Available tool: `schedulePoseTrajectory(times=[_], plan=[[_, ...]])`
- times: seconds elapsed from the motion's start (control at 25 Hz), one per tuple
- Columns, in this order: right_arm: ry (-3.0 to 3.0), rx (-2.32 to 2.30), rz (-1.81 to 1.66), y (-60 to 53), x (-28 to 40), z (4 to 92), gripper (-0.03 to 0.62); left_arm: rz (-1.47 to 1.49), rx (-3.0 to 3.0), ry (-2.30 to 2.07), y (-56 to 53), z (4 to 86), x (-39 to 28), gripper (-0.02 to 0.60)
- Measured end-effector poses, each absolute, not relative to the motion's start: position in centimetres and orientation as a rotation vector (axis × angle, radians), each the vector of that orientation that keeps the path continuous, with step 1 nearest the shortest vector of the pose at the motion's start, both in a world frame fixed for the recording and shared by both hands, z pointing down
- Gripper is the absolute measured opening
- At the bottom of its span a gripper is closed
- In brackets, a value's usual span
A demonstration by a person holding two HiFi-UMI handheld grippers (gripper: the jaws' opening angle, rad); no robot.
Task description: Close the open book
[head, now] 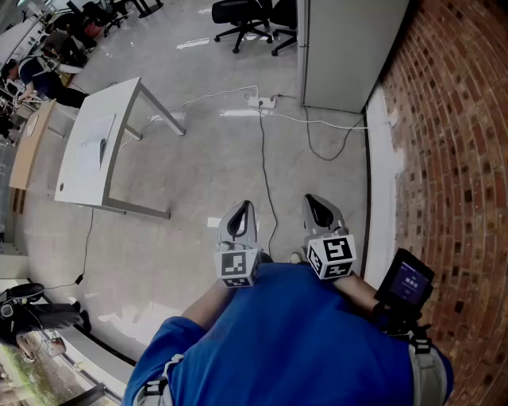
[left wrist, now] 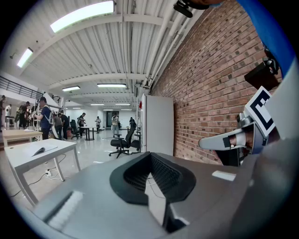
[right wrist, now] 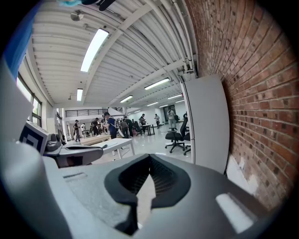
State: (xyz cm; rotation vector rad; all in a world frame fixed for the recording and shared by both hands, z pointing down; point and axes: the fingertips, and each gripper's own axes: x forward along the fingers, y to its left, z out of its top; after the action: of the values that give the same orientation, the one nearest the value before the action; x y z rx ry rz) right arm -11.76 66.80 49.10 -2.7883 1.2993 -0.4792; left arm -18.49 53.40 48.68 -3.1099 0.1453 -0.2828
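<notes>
The table point(head: 79, 170) stands far off to your left, with the book point(head: 101, 148) lying on it. The brick wall point(head: 460, 143) runs along your right. The cabinet point(head: 349, 47) sits against its far end, with the chairs point(head: 246, 20) to the cabinet's left.

White rectangular tabletop point(head: 95, 151); pale-grey glossy floor point(head: 206, 158); red-brown brick wall point(head: 460, 119); grey left tool point(head: 244, 208) and right tool point(head: 312, 201), black-and-white marker cubes.

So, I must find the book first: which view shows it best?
The left gripper view: the open book lies on the white table, pages raised. The head view shows it faintly from above; right gripper view, indistinct.
</notes>
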Motion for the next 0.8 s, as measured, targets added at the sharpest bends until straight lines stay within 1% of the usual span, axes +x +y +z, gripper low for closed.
schedulePoseTrajectory(times=[0.2, 0.36, 0.56, 0.8], plan=[[1.327, -2.775, -0.484, 66.3, -11.8, 49.1, 0.003, -0.299, -3.106, 0.164, 53.1, 48.8, -18.6, 0.006], [1.324, -2.772, -0.503, 65.6, -10.6, 48.8, 0.003, -0.299, -3.104, 0.145, 52.5, 48.1, -17.3, 0.006], [1.329, -2.776, -0.524, 63.8, -6.0, 50.3, 0.003, -0.312, -3.107, 0.128, 50.6, 49.5, -12.4, 0.006], [1.322, -2.804, -0.533, 58.2, -0.6, 50.4, 0.003, -0.289, -3.125, 0.1, 44.9, 49.6, -6.6, 0.006]])
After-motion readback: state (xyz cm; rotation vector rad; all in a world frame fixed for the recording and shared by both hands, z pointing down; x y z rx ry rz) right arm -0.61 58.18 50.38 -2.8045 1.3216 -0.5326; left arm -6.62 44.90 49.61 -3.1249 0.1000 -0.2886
